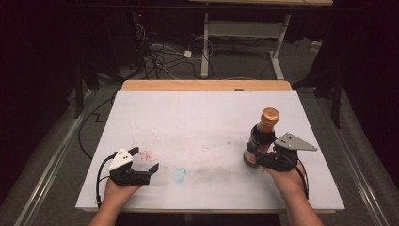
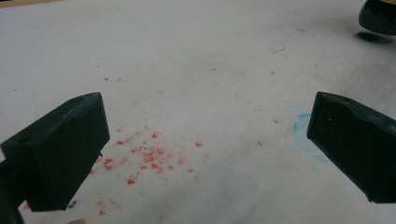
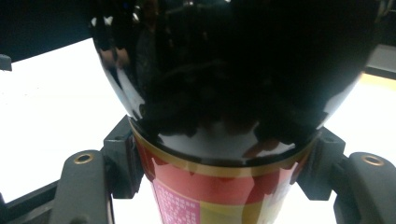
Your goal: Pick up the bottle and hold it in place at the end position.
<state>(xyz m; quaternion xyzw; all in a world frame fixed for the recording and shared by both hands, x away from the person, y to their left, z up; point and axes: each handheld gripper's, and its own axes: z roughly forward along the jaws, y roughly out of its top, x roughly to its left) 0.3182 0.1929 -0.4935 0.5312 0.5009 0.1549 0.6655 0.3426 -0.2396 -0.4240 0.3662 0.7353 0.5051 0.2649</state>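
The right gripper [image 1: 263, 157] is clamping its fingers [image 3: 122, 161] around the labelled body of the dark bottle [image 1: 261, 136], keeping it upright near the right edge of the surface [image 1: 197, 122]. The left gripper [image 1: 141, 162] is waiting near the front-left corner, fingers [image 2: 60, 149] spread wide, probably ready for the copper cap [image 1: 270, 114].

In the right gripper view the bottle [image 3: 233, 93] runs off the top edge, so its neck and cap are cut away, and the label's small print is too blurred to read. In the left gripper view a dark rounded object [image 2: 379, 16] at two o'clock is cropped by the corner.
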